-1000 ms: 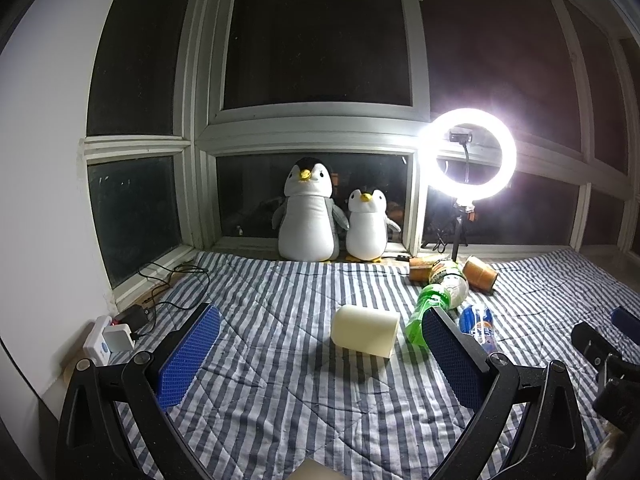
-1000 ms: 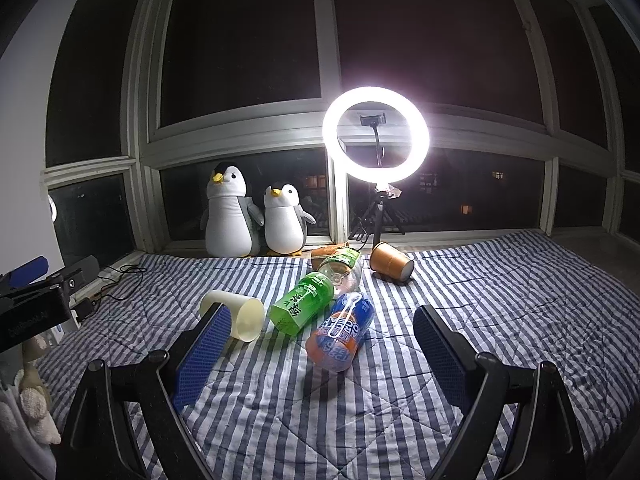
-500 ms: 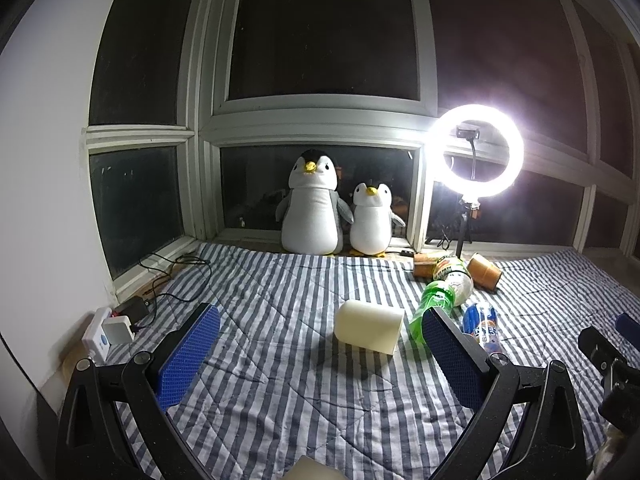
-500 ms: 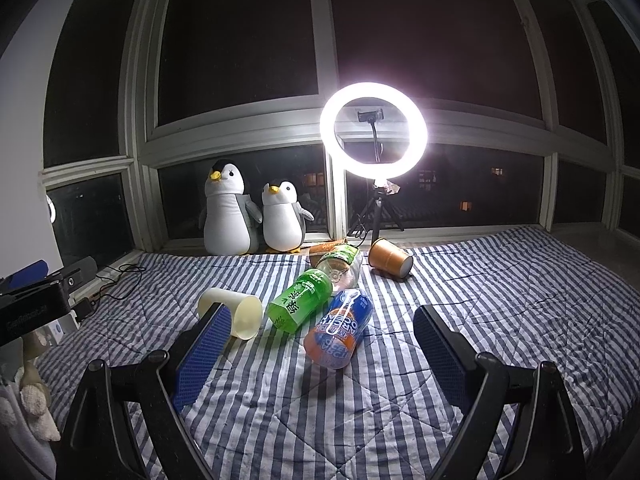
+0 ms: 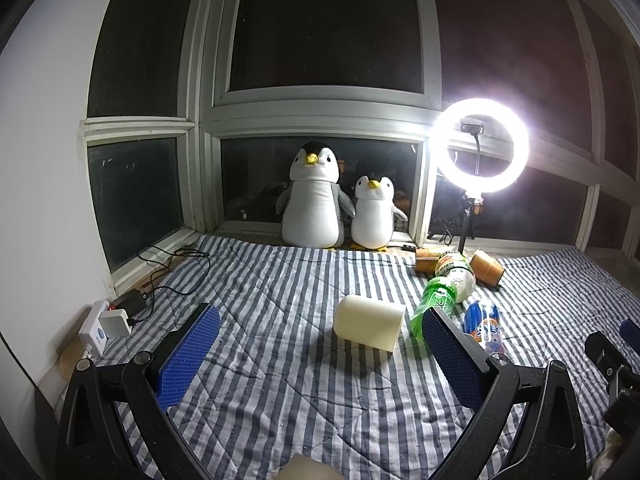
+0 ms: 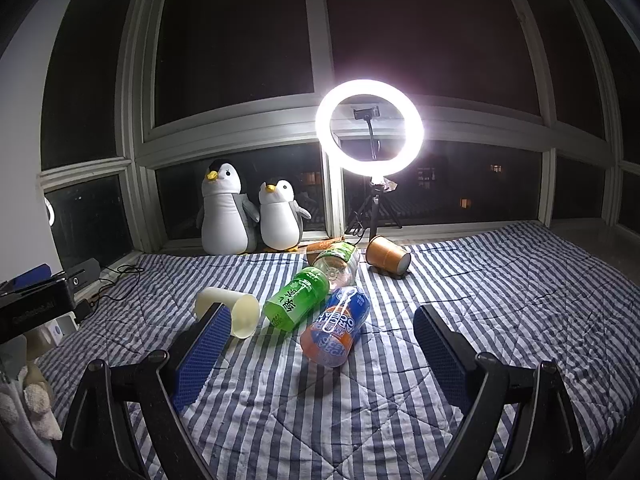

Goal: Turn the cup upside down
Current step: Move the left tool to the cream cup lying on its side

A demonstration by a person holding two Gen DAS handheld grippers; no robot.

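A cream plastic cup (image 5: 370, 326) lies on its side on the striped quilt, mouth to the right. It also shows in the right wrist view (image 6: 236, 312), partly behind the left finger. My left gripper (image 5: 320, 344) is open and empty, hanging short of the cup, which sits between the fingers' lines further out. My right gripper (image 6: 320, 344) is open and empty, off to the right of the cup, behind the bottles.
A green bottle (image 6: 298, 298), a blue-orange bottle (image 6: 336, 332), a clear bottle (image 6: 338, 266) and an orange cup (image 6: 388, 256) lie on the quilt. Two plush penguins (image 5: 316, 204) and a ring light (image 5: 480, 146) stand at the window. A power strip with cables (image 5: 106, 322) sits left.
The left wrist view has tilted up a little, so the cup sits slightly lower in the frame. The right gripper has barely shifted. Both grippers stay open.
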